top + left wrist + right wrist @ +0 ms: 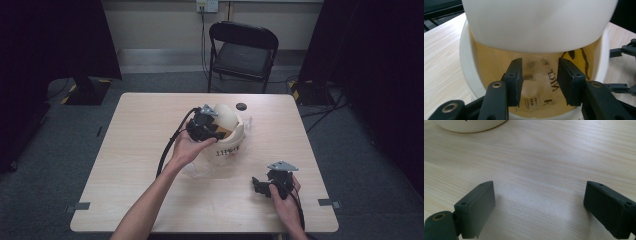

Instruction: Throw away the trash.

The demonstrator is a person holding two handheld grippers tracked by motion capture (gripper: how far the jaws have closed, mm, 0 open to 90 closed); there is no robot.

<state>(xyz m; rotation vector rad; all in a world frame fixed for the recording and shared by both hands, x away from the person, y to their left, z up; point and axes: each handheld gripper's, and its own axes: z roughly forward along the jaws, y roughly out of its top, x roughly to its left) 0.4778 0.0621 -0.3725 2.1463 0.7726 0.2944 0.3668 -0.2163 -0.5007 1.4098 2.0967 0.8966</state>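
The left gripper (539, 81) reaches open-jawed into the tub (231, 131), its packet (534, 86) not yet gripped, while the right gripper (262, 186) waits open beside the tub.

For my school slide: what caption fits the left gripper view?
Open left gripper reaching into a white tub on the table.

A tub (231, 135) sits mid-surface (130, 165) with packets (534, 82) inside it, the left claw (210, 131) at its near-left rim, the right claw (260, 186) well apart at the near right, and a chair (242, 52) behind the surface.
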